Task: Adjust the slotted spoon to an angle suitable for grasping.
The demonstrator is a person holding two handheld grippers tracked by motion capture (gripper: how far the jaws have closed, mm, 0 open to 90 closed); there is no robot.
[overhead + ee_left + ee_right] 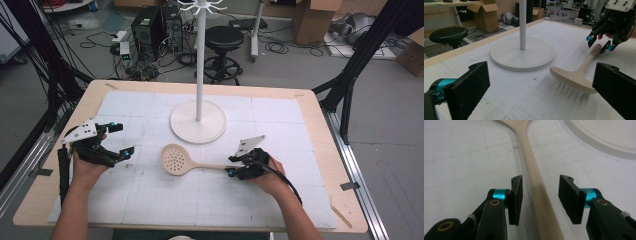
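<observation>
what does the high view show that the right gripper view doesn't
High view alone: the whole table, the stand's pole with hooks on top, the slotted spoon's perforated bowl, the open left tool, both forearms, and the stool on the floor.

Right gripper view alone: a close look at the right tool, jaws open on either side of the handle without touching it.

Both: the spoon handle, the stand's base, the white mat.

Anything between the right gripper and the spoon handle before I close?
Nothing visible. The right gripper is open with its fingers on either side of the slotted spoon handle, with only bare mat around it.
</observation>
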